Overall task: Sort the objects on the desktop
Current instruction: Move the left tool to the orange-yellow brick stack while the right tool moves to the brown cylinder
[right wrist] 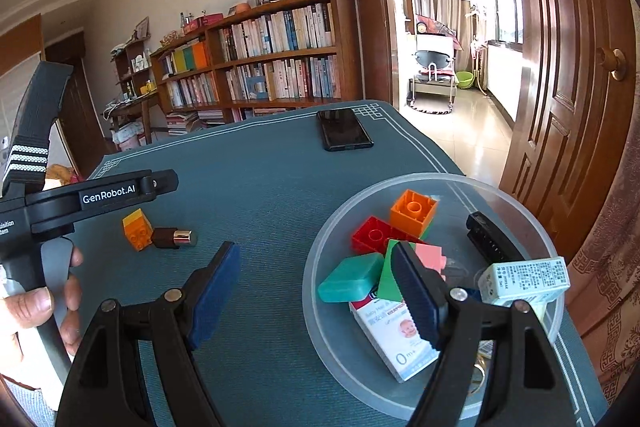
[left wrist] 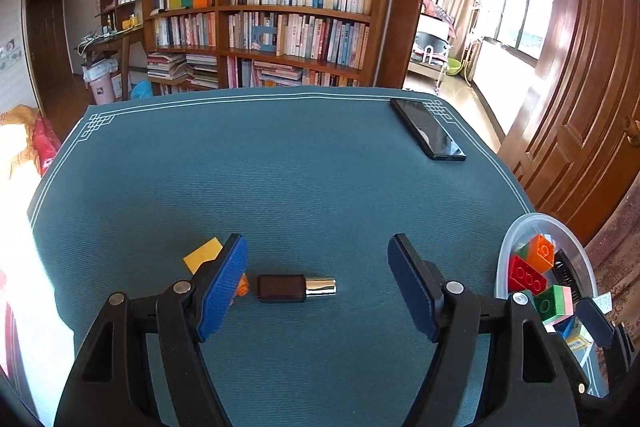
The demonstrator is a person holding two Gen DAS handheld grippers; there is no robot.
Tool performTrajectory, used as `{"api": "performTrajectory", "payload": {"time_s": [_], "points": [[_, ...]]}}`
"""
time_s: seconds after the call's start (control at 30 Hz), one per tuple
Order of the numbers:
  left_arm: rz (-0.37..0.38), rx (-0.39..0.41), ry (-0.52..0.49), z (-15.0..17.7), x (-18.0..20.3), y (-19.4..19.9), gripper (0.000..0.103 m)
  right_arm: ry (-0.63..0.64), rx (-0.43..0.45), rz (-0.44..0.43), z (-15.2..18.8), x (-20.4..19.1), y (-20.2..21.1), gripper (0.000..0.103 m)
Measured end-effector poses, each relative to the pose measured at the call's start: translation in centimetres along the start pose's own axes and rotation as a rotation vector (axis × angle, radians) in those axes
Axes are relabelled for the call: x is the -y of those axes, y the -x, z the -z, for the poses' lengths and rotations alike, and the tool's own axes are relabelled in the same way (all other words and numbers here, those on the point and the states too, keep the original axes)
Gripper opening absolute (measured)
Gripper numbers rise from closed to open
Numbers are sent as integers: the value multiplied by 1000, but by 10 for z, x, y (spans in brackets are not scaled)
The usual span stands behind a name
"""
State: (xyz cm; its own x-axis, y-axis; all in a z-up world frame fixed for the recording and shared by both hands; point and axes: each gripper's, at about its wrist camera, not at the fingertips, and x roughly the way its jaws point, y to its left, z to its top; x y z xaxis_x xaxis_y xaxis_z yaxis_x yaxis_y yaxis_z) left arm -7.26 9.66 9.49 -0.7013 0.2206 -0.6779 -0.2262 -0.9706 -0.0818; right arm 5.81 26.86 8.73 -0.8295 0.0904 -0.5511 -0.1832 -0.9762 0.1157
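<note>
1. Left gripper [left wrist: 318,277], nearest the left wrist lens: blue-padded jaws spread wide, nothing clamped. Between them on the cloth lies a small dark bottle with a silver cap [left wrist: 296,287], touching neither pad.
2. Yellow-and-orange block [left wrist: 204,254]: at 10 o'clock from the bottle, partly hidden behind the left pad, close against the bottle's dark end.
3. Right gripper [right wrist: 316,287]: jaws wide, nothing held; its right-hand finger hangs over the bowl, its left-hand finger over bare cloth.
4. Clear plastic bowl [right wrist: 532,223]: at 3 o'clock on the table in the right wrist view. Contents: orange block [right wrist: 412,213], red block [right wrist: 372,237], green wedge block [right wrist: 386,279], pink block [right wrist: 430,253], teal case [right wrist: 350,277], black comb-like piece [right wrist: 490,241], white baby-product box [right wrist: 394,341], pale printed carton [right wrist: 528,279].
5. Black phone [right wrist: 344,135]: flat at 12 o'clock, near the far table edge, well apart from everything else.
6. Teal tablecloth [left wrist: 280,167] with white border.
7. Person's hand [right wrist: 40,307]: at 8 o'clock in the right wrist view, gripping the left tool's handle.
</note>
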Motion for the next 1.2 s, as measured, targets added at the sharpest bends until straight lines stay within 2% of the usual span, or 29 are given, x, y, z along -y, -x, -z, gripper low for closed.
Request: {"api": "performTrajectory", "payload": {"time_s": [0.1,0.17,0.4,0.53,0.67,1.1,1.2], "points": [[-61,-24,8,2,-19,-10,76,23,-16,-37,-3,-13,-6,81],[-72,-46,26,3,-31,-17,76,40,-28,-64,-5,-23,-11,81],[-11,-123,181,11,-67,-37,76,86,-103,-134,-11,-53,-40,82],[-15,-154,227,17,-77,-48,76,85,-175,-164,-8,-64,-62,82],[-11,-171,257,20,-83,-56,76,108,-198,-181,-7,-76,-74,82],[-20,-113,273,24,-87,-57,76,212,-223,-207,7,-105,-95,82],[-41,-95,259,26,-86,-57,76,208,-234,-206,10,-105,-99,82]]}}
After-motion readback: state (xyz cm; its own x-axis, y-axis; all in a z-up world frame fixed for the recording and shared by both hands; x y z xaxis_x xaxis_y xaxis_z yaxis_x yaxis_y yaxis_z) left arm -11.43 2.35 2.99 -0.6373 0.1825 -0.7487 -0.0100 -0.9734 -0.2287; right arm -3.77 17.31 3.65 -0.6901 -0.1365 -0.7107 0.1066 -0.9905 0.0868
